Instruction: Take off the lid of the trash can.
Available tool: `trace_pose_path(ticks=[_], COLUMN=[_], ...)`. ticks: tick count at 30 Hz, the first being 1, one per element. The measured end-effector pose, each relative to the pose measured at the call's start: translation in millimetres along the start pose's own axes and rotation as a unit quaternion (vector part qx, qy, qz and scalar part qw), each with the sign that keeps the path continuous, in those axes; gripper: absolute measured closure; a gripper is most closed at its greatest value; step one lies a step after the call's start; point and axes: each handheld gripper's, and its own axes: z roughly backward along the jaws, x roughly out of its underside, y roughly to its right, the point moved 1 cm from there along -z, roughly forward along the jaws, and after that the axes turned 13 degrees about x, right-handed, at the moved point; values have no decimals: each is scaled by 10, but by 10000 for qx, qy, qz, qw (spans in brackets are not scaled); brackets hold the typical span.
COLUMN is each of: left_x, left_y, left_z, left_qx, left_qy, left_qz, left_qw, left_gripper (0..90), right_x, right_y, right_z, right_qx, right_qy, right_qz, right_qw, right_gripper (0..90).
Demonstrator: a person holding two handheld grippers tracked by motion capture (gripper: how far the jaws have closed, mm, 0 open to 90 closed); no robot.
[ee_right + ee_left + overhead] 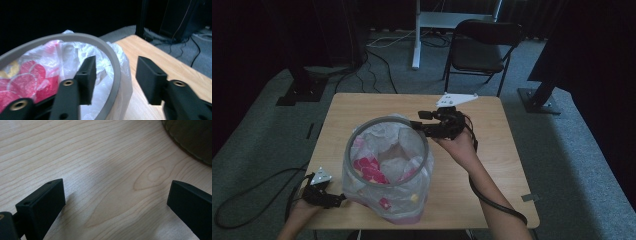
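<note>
A round bin with a grey rim (pixel 348 150) stands on the wooden table (pixel 497 150), lined with a clear plastic bag (pixel 372 170) printed with red flowers. My right gripper (pixel 419 125) is at the rim's far right side. In the right gripper view its jaws (pixel 116 62) straddle the rim (pixel 110 50) and the bag's edge (pixel 70 50), one inside and one outside, with a gap on each side. My left gripper (pixel 339 199) rests low by the bin's near left foot. Its jaws (pixel 116 192) stand wide apart over bare wood (pixel 100 157), with nothing between them.
A dark rounded edge of the bin (pixel 195 137) sits at the top right of the left gripper view. Behind the table are a black folding chair (pixel 482 47) and a white desk leg (pixel 416 35). Cables (pixel 242 200) lie on the grey carpet at the left.
</note>
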Motion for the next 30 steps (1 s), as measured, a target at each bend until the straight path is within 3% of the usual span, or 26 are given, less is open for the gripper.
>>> trace_pose_path(ticks=[1, 8, 17, 30], left_x=[2, 7, 14, 15], left_y=[-2, -7, 2, 19], left_z=[3, -4, -16, -18], left_qx=[4, 7, 3, -4], left_qy=[6, -4, -64, -94], left_qz=[8, 13, -2, -20], left_qw=[10000, 10000, 10000, 10000], left_gripper=[17, 17, 16, 17], right_x=[0, 5, -8, -7], right_y=[-6, -3, -38, -100], right_z=[-32, -174, -283, -340], right_qx=[11, 90, -7, 144], right_qy=[-45, -456, -1060, -1332], right_qz=[-6, -30, -4, 233], right_qw=[10000, 9989, 9944, 9907], right_gripper=[578, 658, 753, 760])
